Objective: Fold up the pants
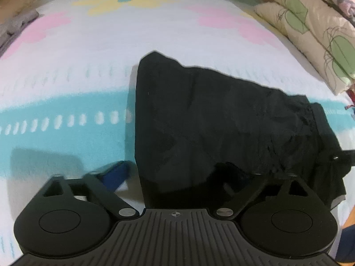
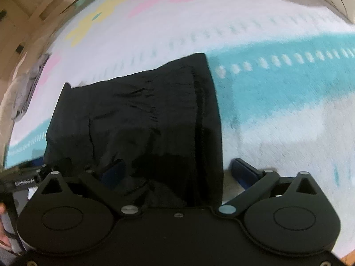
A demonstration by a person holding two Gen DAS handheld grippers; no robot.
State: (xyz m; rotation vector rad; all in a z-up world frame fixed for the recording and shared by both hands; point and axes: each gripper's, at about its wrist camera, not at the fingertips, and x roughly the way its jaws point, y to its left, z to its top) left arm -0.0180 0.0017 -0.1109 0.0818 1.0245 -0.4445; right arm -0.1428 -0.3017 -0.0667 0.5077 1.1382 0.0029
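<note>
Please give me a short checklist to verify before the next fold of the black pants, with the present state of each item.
1. Black fabric pants lie on the white, pink and turquoise bed cover: ok.
2. Left gripper jaws spread apart at the near edge of the pants: ok.
3. Right gripper jaws also spread apart: ok.
4. Cloth is between each pair of jaws: cannot tell.
5. Pants surface is smooth: not ok, wrinkles show.
6. Cream leaf-print pillows are clear of the pants: ok.
</note>
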